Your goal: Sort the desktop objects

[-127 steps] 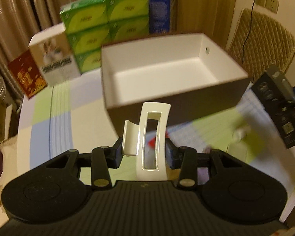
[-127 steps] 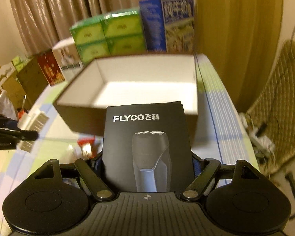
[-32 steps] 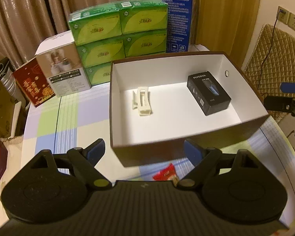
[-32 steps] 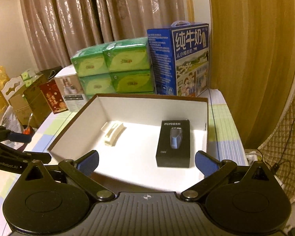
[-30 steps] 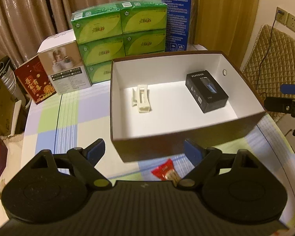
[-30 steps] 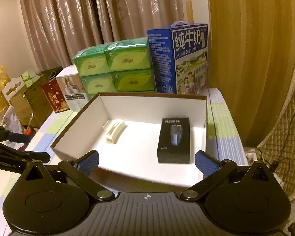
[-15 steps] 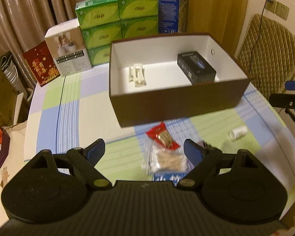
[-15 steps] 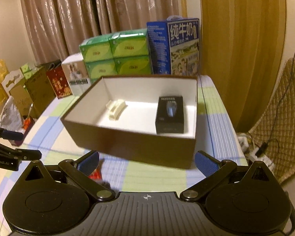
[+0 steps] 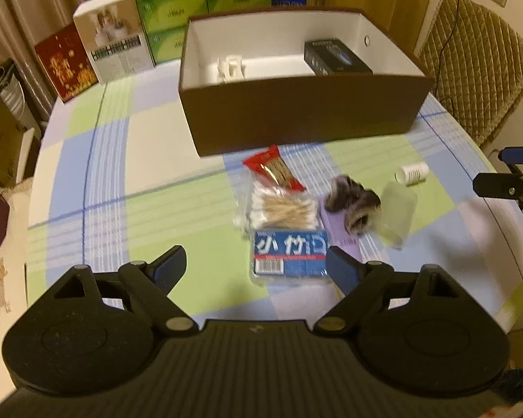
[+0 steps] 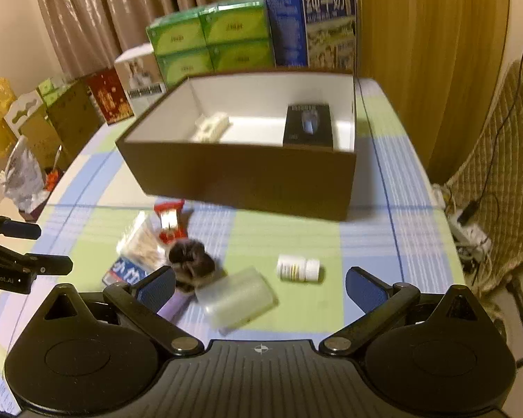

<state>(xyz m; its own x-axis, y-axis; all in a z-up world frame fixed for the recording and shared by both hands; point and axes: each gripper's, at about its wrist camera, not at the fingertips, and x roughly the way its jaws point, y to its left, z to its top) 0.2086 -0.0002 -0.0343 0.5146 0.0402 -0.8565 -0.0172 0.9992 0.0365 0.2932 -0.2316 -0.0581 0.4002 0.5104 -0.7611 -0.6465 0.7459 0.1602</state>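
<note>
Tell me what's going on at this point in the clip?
A person is sorting table clutter into a brown box. A white hair clip and a black shaver box already lie inside. Both grippers, left and right, are open and empty, held above the leftovers: a cotton swab pack, a dark scrunchie, a clear case and a small pill bottle.

In front of me on the checked-cloth desk [image 9: 87, 160] stands the brown cardboard box with white lining [image 9: 303, 118], and in it the cream plastic hair clip [image 9: 230, 67] lies to the left, the black shaver carton [image 9: 334, 58] to the right. Before the box lie the red snack packet [image 9: 273, 169], the clear bag of cotton swabs [image 9: 284, 209] and the blue-labelled pack [image 9: 290, 252] in a row toward me. To their right are the dark fluffy hair tie [image 9: 352, 200], the translucent plastic case [image 9: 395, 214] and, farther right, the small white pill bottle [image 9: 412, 173].
</note>
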